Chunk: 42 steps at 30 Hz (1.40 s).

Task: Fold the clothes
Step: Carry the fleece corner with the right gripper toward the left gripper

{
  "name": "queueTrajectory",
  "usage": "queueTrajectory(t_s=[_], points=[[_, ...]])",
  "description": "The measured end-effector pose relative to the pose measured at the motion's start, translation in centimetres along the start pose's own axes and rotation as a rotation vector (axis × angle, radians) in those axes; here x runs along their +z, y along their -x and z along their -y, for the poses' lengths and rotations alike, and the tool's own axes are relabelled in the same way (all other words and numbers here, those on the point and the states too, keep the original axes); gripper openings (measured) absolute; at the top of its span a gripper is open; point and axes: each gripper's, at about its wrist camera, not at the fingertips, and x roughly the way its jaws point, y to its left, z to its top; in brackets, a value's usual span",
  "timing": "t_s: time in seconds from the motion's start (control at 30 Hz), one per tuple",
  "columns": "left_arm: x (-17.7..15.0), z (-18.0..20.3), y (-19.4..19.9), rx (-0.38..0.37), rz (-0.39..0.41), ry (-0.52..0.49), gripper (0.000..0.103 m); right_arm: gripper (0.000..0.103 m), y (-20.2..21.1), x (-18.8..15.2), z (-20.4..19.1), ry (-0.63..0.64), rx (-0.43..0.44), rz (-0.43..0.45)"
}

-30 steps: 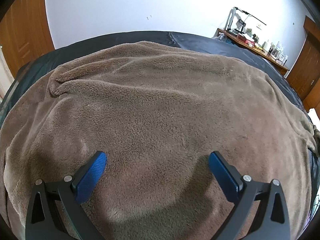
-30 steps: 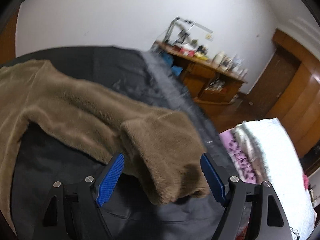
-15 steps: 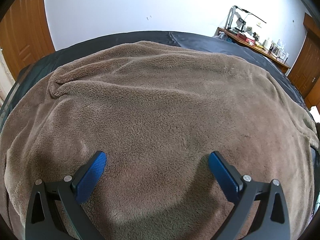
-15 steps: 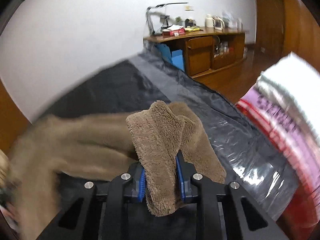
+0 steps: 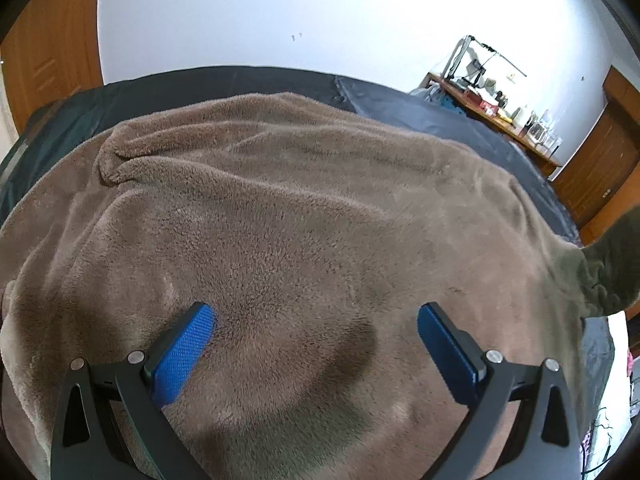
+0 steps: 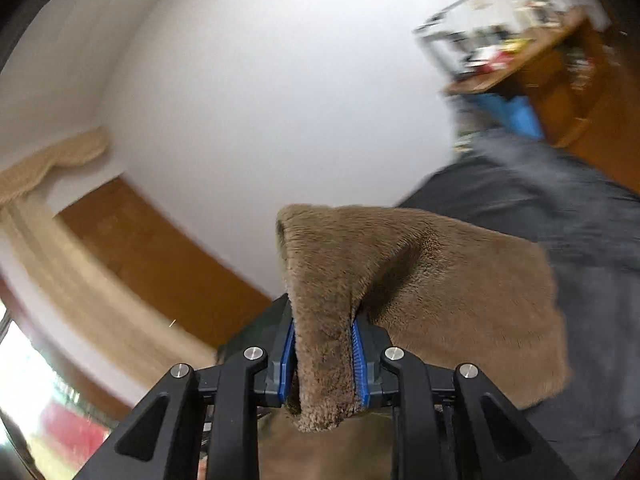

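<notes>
Brown fleece garment point(image 5: 304, 216) lies spread on the dark bed cover point(image 5: 440, 120) under my wide-open left gripper point(image 5: 316, 340), one corner clamped in my right gripper point(image 6: 324, 356) — carry it across level, edges aligned, without dragging the spread part.

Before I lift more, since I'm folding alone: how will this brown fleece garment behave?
Probably floppy: the brown fleece garment droops over the shut right gripper. Likely grippy, given its fuzzy pile. Possibly bulky to drag, since it spreads wide under the open left gripper.
</notes>
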Motion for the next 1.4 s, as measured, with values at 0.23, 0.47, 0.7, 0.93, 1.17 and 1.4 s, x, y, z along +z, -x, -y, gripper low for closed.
queueTrajectory(t_s=[0.23,0.47,0.7,0.93,1.17,1.4], points=[[0.5,-0.8,1.6,-0.084,0.019,0.044,0.102,0.025,-11.3,-4.9,-9.3,0.139,0.143,-0.182],[1.2,-2.7,2.5,-0.133,0.036,0.127,0.102,0.026,-20.1,-12.7,-14.4,0.397,0.034,-0.350],[1.0,-3.4,1.6,-0.210,-0.011,0.180,0.102,0.030,-24.1,-16.8,-12.1,0.404,-0.007,-0.482],[0.5,-2.4,0.3,-0.246,-0.051,0.163,0.102,0.071,-21.1,-15.5,-10.1,0.413,-0.004,-0.331],[0.6,-2.1,-0.8,-0.300,-0.068,0.172,0.102,0.071,-18.3,-14.9,-7.0,0.383,-0.186,-0.104],[1.3,-1.4,-1.5,-0.271,-0.106,0.175,0.102,0.071,-16.8,-15.1,-7.3,0.433,-0.270,-0.021]])
